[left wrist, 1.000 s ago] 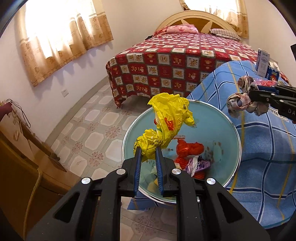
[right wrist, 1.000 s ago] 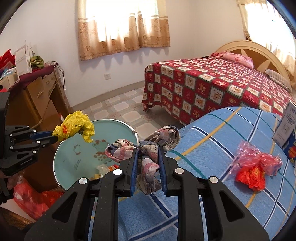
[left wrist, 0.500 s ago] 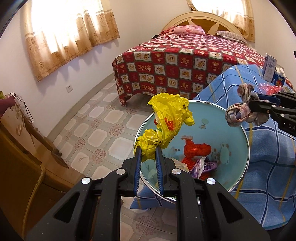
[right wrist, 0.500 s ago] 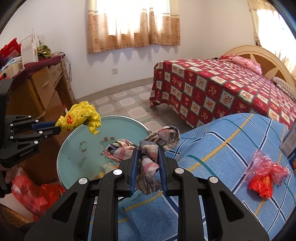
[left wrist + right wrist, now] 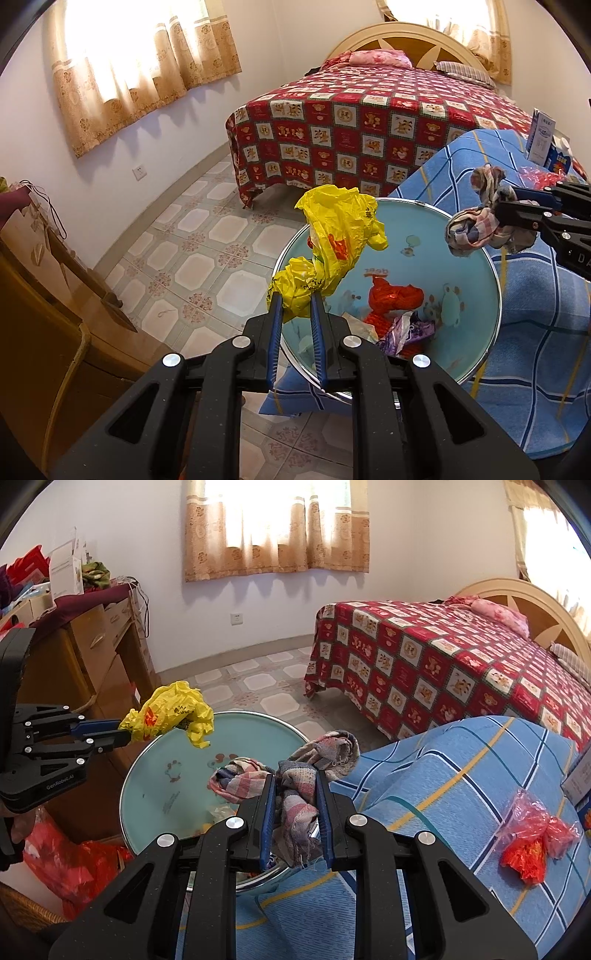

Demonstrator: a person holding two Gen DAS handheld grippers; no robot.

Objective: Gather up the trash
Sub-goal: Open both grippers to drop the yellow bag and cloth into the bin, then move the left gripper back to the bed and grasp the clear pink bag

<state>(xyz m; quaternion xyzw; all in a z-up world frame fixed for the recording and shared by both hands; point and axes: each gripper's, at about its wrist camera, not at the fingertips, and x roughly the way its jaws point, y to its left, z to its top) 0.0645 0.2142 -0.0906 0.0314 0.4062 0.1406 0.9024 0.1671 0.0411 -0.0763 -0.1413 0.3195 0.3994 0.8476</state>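
My left gripper (image 5: 296, 298) is shut on a crumpled yellow plastic bag (image 5: 334, 243), held above the near rim of a light blue basin (image 5: 476, 332). My right gripper (image 5: 294, 775) is shut on a checked rag (image 5: 295, 775), which hangs over the basin (image 5: 155, 786) edge beside the blue bedspread. From the right wrist view the left gripper (image 5: 123, 733) and the yellow bag (image 5: 173, 712) sit at the left. From the left wrist view the right gripper (image 5: 496, 208) with the rag (image 5: 476, 229) sits at the right. Red wrappers (image 5: 395, 299) and a purple wrapper (image 5: 406, 330) lie in the basin.
A red plastic wrapper (image 5: 532, 838) lies on the blue striped bedspread (image 5: 443, 775). A bed with a red patterned cover (image 5: 443, 657) stands beyond. A wooden cabinet (image 5: 92, 653) with clutter is at the left, a red bag (image 5: 70, 860) on the tiled floor (image 5: 207, 258) below it.
The right gripper with the rag has shifted slightly toward the basin. The left gripper holds the yellow bag in the same place over the basin.
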